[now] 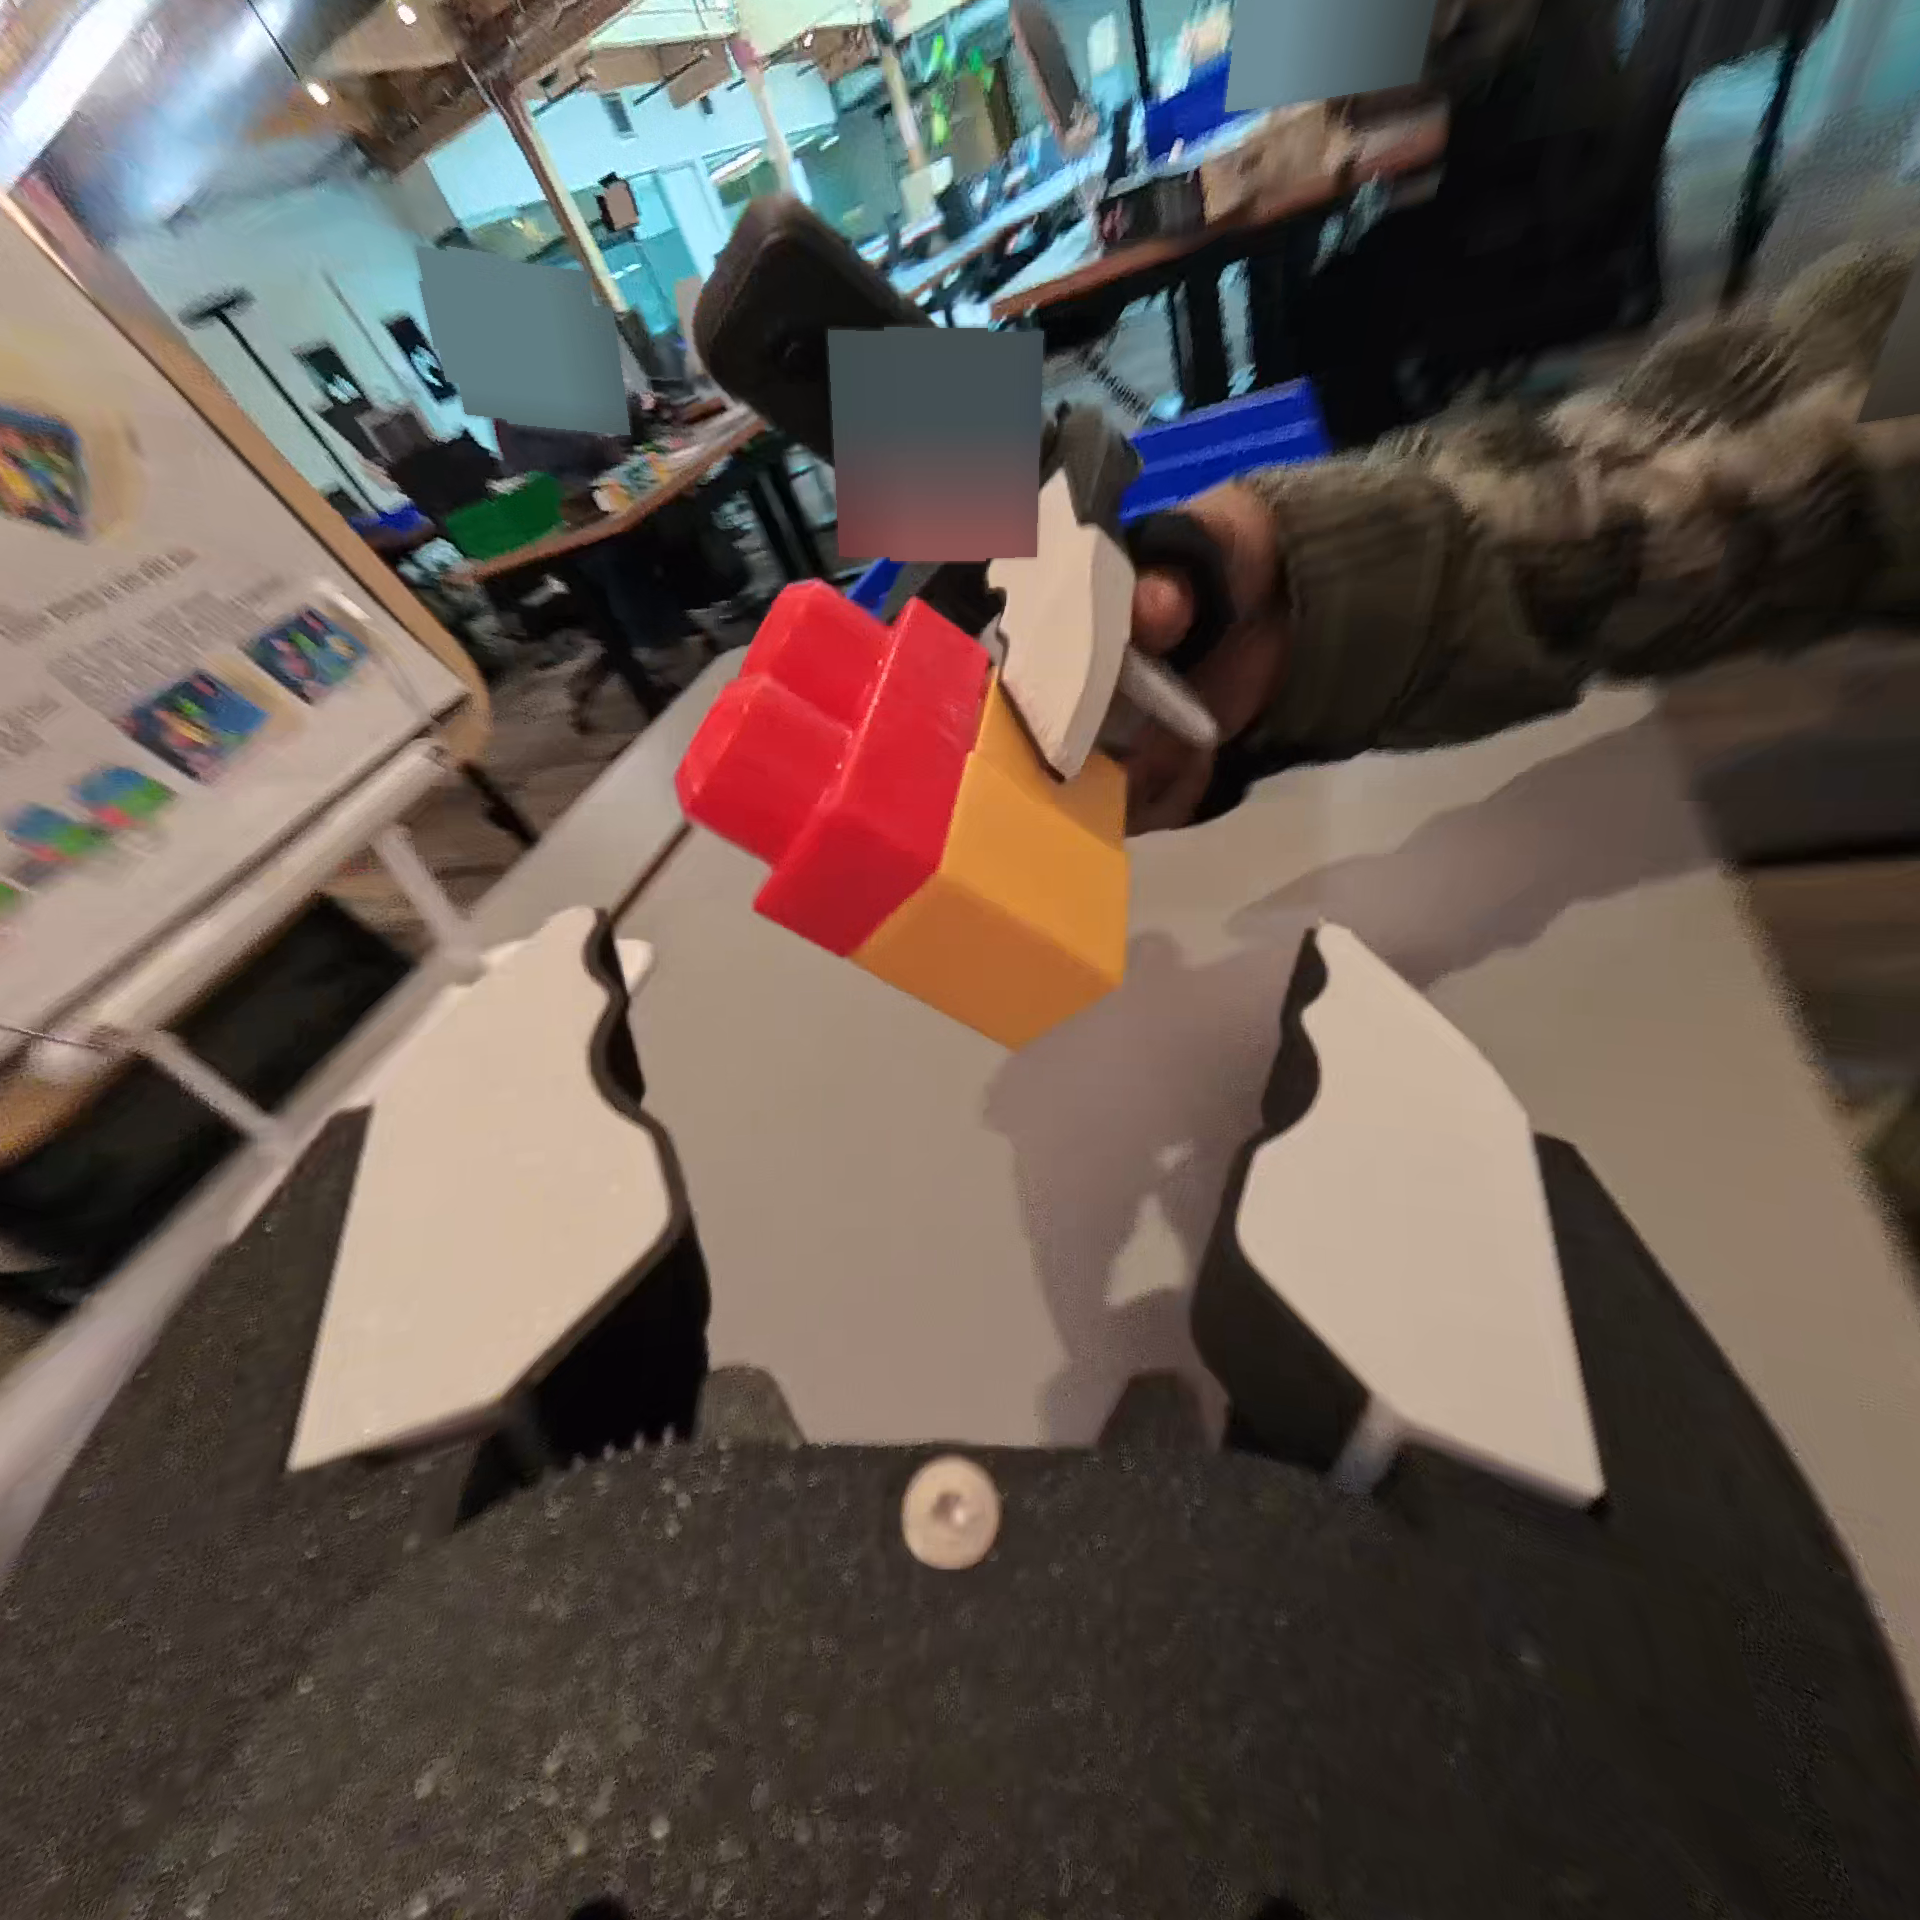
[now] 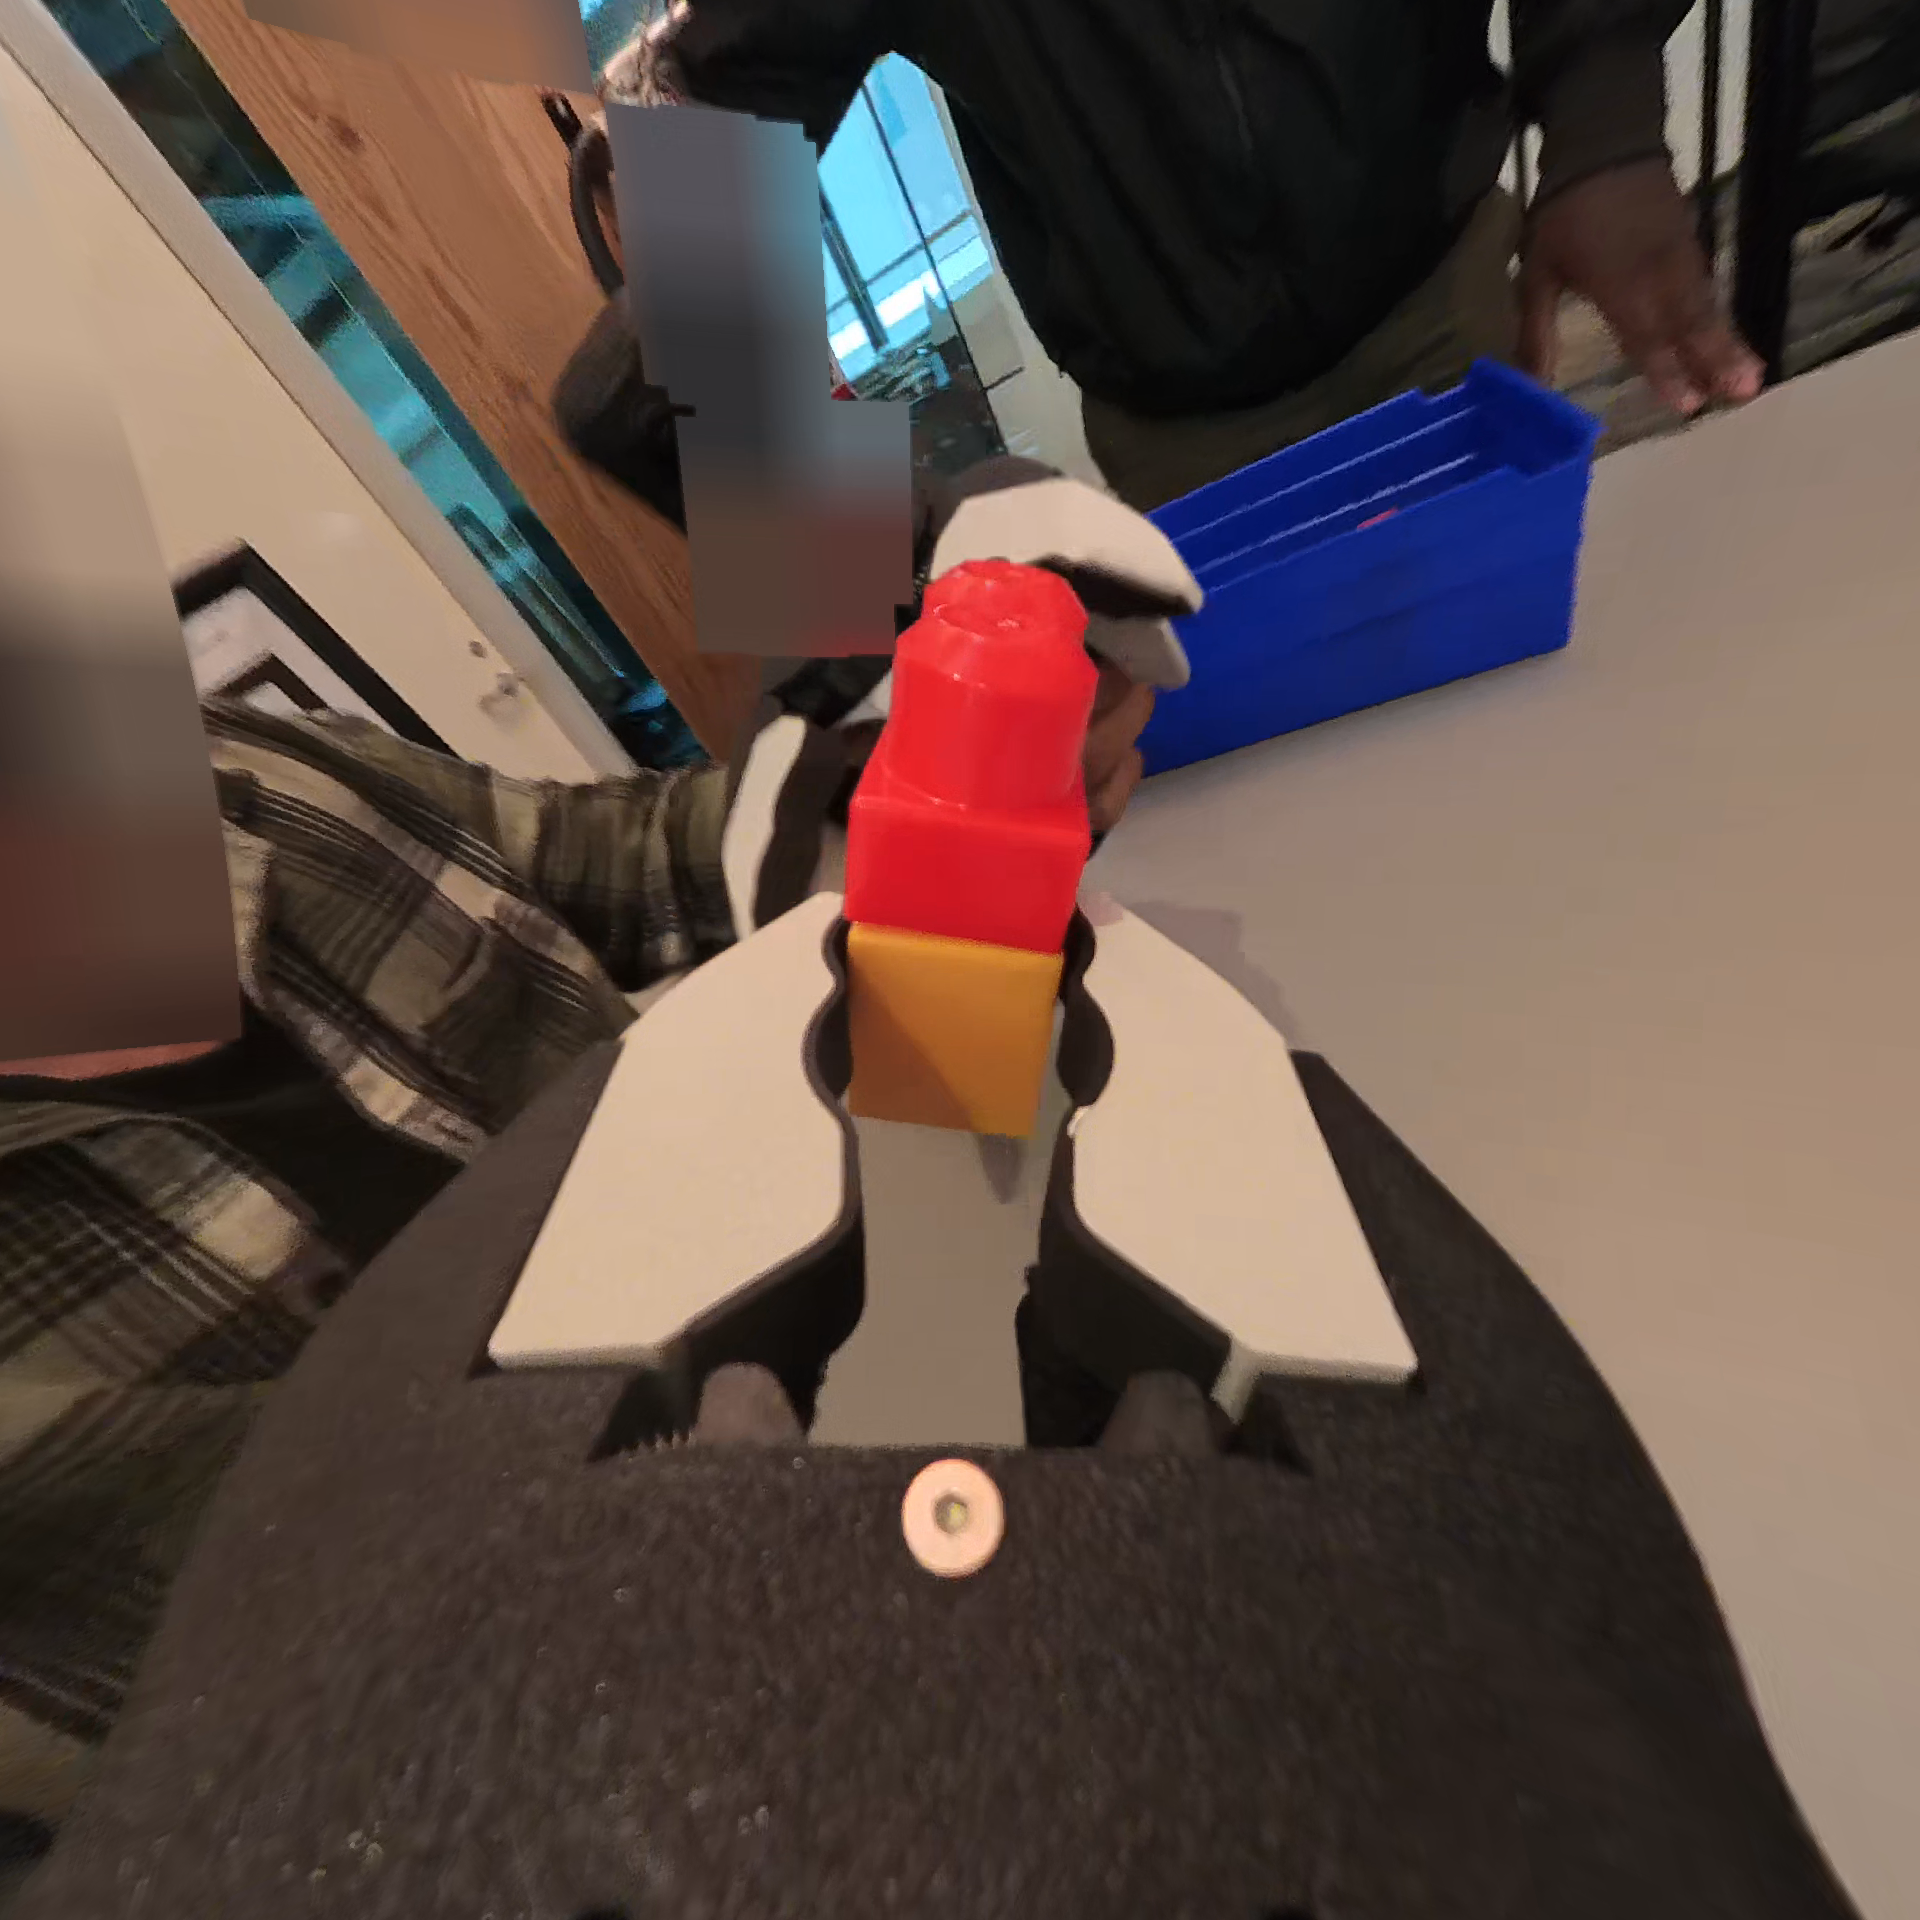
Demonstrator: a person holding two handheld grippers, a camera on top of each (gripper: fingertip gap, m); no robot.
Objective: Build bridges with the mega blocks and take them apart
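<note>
Right wrist view shows the right claw (image 2: pixel 954 1023) clenched on the orange block (image 2: pixel 951 1029), with the red block (image 2: pixel 971 800) seated on top of it at 12 o'clock. The pair is held in the air above the grey worktop (image 2: pixel 1558 935). The grip bears on the orange block only; the red block is retained by its stud fit alone.

Hazards, judged from this moment:
- If the left claw closes on the red block off-centre, the pull may twist the pair and lever the orange block out of the right claw.
- If the stud fit releases suddenly, either block may spring free and drop to the worktop or roll off its edge.
- Both views are blurred, which suggests motion; a fast approach could knock the pair before a grip is made.

Pose. In the left wrist view the left claw (image 1: pixel 961 1023) is released, its two fingers spread wide with nothing between them, aimed at 12 o'clock toward the block pair (image 1: pixel 914 810), which sits just beyond the fingertips, tilted with the red studs toward 10 o'clock. The right hand (image 1: pixel 1195 644) enters from 3 o'clock, sleeve level. A blue bin (image 2: pixel 1371 582) stands on the worktop at 1 o'clock in the right wrist view, well apart.
</note>
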